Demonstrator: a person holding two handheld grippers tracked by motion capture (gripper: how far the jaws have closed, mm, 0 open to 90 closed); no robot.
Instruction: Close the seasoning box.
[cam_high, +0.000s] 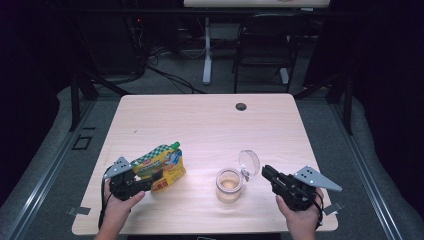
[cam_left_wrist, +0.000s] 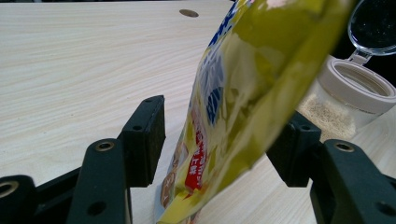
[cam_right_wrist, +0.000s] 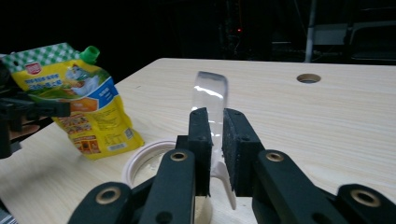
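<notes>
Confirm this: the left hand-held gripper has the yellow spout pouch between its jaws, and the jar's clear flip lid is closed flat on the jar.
One error: the clear flip lid stands open above the jar, as the high view shows. The yellow spout pouch is indeed between the left hand-held gripper jaws.
</notes>
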